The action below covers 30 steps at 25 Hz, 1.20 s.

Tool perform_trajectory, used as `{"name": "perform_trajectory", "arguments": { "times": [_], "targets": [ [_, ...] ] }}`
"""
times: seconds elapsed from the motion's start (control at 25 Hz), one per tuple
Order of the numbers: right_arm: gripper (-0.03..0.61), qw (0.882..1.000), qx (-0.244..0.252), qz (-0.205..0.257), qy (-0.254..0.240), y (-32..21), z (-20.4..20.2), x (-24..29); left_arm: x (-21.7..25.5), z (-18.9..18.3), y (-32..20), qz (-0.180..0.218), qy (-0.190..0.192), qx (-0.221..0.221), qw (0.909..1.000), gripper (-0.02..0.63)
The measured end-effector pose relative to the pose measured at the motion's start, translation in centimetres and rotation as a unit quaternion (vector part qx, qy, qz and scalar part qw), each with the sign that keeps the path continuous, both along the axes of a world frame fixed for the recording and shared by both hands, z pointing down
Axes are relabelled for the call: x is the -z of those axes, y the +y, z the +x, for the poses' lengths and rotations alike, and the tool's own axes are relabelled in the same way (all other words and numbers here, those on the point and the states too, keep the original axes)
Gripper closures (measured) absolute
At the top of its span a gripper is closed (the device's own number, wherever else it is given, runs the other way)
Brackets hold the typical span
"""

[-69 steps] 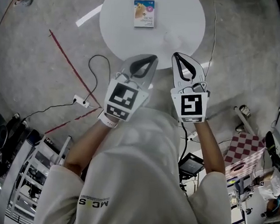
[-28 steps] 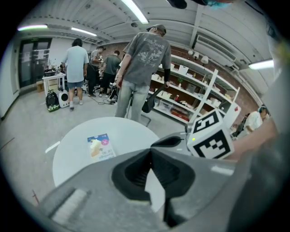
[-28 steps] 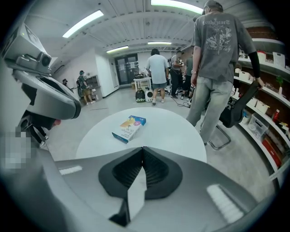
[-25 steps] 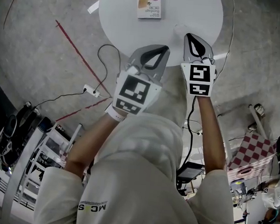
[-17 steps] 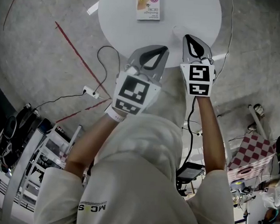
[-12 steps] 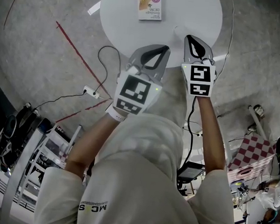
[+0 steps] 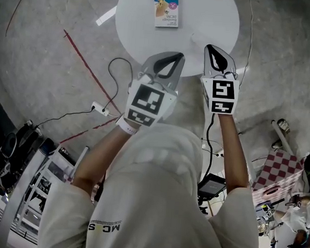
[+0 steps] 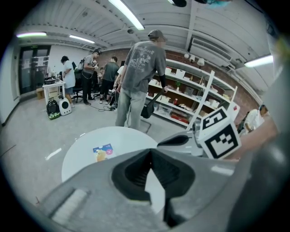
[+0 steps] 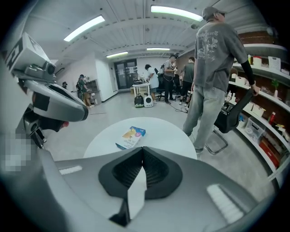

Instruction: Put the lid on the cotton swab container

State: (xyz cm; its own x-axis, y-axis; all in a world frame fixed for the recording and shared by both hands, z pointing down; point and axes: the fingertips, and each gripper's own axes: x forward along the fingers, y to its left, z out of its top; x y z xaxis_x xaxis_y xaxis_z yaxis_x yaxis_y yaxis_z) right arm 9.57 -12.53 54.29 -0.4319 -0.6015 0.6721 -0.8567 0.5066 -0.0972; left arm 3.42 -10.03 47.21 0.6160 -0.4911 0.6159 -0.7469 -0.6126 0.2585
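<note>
A blue and white cotton swab box [image 7: 167, 11] lies flat on the far part of the round white table [image 7: 210, 13]. The box [image 8: 103, 152] is left of centre in the left gripper view, and in the right gripper view the box [image 9: 131, 136] lies just beyond the jaw tips. A faint pale shape [image 7: 196, 40] sits on the table near the right gripper; I cannot tell what it is. My left gripper [image 7: 178, 55] hovers at the table's near edge, jaws shut and empty. My right gripper [image 7: 207, 46] is beside it over the table's near rim, also shut and empty.
A person in a grey T-shirt [image 8: 140, 77] stands just behind the table, beside a chair [image 9: 229, 124]. More people, desks and shelves [image 8: 190, 90] fill the room beyond. On the floor left of the table run a black cable [image 7: 114, 70], a power strip [image 7: 99, 109] and a red line [image 7: 87, 68].
Since the earliest frame both grippers have come forward to the table's near edge. Over the last second they hold about still, both shut; the head view has shifted slightly.
</note>
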Motion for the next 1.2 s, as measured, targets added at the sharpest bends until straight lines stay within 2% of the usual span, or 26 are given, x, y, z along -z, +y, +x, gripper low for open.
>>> {"name": "perform_trajectory", "arguments": {
  "times": [0.2, 0.48, 0.8, 1.2],
  "targets": [
    [0.58, 1.0, 0.006, 0.02, 0.001, 0.8, 0.1, 4.1, 2.9, -0.1, 0.9, 0.016, 0.007, -0.008, 0.9998, 0.614],
    [0.579, 0.998, 0.051, 0.047, 0.01, 3.0, -0.6, 9.4, 6.9, -0.4, 2.1, 0.038, 0.019, -0.011, 0.999, 0.614],
    [0.578, 0.996, 0.042, 0.077, -0.002, 4.4, -0.3, 15.7, 12.1, -1.0, 2.4, 0.072, 0.041, 0.005, 0.9966, 0.614],
    [0.578, 0.993, 0.031, 0.116, -0.01, 6.9, 0.5, 22.6, 18.8, -1.6, 4.7, 0.117, 0.064, -0.008, 0.991, 0.614]
  ]
}}
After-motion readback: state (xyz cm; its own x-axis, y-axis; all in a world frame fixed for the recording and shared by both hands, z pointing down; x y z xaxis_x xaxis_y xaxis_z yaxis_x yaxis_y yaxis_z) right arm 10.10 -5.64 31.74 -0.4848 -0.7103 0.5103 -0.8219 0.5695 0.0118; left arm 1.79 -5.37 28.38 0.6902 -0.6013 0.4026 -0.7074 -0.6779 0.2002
